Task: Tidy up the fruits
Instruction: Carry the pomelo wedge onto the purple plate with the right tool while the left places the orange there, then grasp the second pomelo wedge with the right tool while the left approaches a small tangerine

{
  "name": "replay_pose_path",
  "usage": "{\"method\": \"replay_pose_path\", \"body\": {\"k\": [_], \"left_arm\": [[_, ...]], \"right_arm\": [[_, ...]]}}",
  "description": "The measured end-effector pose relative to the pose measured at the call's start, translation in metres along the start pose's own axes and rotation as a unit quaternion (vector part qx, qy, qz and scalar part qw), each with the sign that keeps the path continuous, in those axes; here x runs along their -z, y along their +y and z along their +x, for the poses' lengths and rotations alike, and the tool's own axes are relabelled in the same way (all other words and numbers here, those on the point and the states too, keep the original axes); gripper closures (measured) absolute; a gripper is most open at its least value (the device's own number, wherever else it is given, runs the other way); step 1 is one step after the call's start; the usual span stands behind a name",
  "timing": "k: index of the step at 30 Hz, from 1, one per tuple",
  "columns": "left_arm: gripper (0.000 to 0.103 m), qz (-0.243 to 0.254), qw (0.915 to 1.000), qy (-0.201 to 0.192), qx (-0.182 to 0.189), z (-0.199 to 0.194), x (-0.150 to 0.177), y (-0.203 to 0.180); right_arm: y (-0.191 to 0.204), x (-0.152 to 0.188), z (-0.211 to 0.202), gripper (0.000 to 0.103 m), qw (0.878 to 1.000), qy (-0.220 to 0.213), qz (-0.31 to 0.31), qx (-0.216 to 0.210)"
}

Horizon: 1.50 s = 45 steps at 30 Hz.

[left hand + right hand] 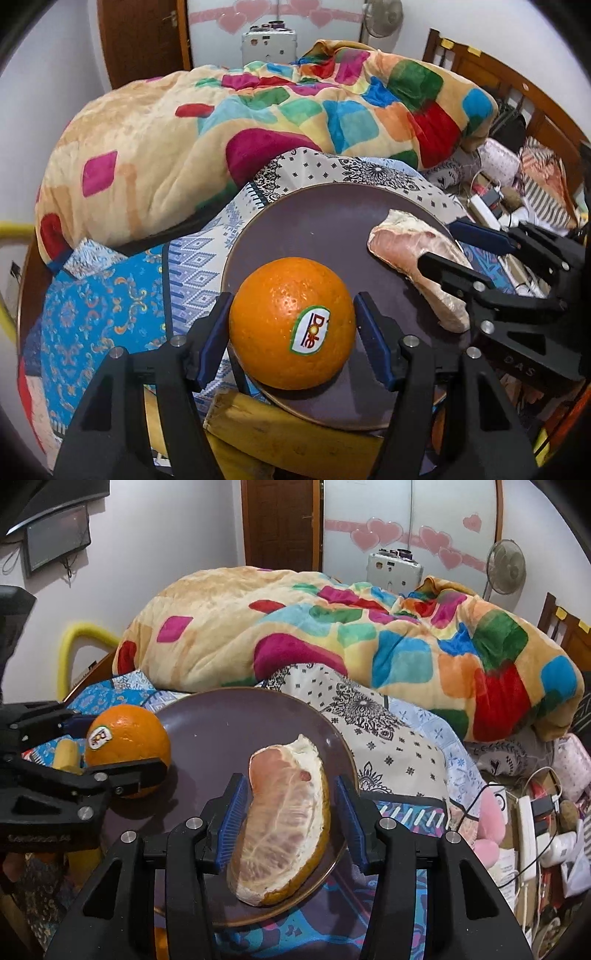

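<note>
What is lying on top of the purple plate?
On the purple plate lie an orange and a peeled pomelo wedge. The plate's surface beneath each fruit is covered.

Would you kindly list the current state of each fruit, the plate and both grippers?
Orange: whole, unpeeled, sticker on, resting on the plate between the left jaws.
Pomelo segment: peeled, lying on the plate, between the right jaws.
Plate: flat on the bed cloth, holding both fruits.
Left gripper: open, small gaps either side of the orange.
Right gripper: open around the segment.
</note>
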<state>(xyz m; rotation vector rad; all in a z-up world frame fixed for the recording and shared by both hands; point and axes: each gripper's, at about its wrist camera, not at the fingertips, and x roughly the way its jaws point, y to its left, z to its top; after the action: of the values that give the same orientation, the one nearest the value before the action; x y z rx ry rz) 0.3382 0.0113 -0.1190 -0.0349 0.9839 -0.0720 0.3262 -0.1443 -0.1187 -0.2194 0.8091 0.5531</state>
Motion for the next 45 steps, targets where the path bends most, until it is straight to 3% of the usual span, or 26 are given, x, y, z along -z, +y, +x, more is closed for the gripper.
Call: {"method": "replay_pose_path", "body": {"k": [5, 7, 10, 15, 17, 21, 27, 33, 39, 45], "left_arm": [[0.038, -0.001, 1.0, -0.001, 0.003, -0.005, 0.003, 0.0], [0.037, 0.008, 0.9998, -0.019, -0.004, -0.014, 0.003, -0.004], [0.019, 0.016, 0.9981, -0.054, -0.025, -0.032, 0.002, -0.009], [0.018, 0.032, 0.9938, -0.097, -0.044, -0.065, 0.012, -0.016], [0.018, 0.041, 0.991, -0.115, -0.055, -0.08, 0.021, -0.019], [0.018, 0.047, 0.987, -0.14, -0.064, -0.106, 0.039, -0.022], [0.017, 0.032, 0.9888, -0.136, -0.051, -0.129, 0.068, -0.013], [0.017, 0.008, 0.9891, -0.134, -0.061, -0.142, 0.099, 0.008], [0.017, -0.006, 0.9894, -0.128, -0.068, -0.145, 0.126, 0.023], [0.017, -0.005, 0.9911, -0.112, -0.072, -0.133, 0.149, 0.031]], "right_arm": [[-0.001, 0.003, -0.012, 0.057, 1.0, -0.012, 0.004, 0.001], [-0.001, 0.005, -0.019, 0.057, 1.0, -0.019, 0.003, 0.003], [0.001, 0.008, -0.034, 0.056, 0.999, -0.033, 0.003, 0.005], [0.01, 0.017, -0.059, 0.052, 0.998, -0.058, -0.007, 0.021], [0.014, 0.021, -0.069, 0.046, 0.997, -0.067, -0.012, 0.025], [0.021, 0.032, -0.087, 0.045, 0.996, -0.079, -0.014, 0.027], [0.028, 0.05, -0.108, 0.041, 0.995, -0.092, -0.004, 0.024], [0.032, 0.073, -0.119, 0.04, 0.995, -0.093, 0.004, 0.03], [0.031, 0.099, -0.117, 0.039, 0.996, -0.077, 0.008, 0.045], [0.033, 0.124, -0.103, 0.038, 0.998, -0.046, 0.022, 0.032]]}}
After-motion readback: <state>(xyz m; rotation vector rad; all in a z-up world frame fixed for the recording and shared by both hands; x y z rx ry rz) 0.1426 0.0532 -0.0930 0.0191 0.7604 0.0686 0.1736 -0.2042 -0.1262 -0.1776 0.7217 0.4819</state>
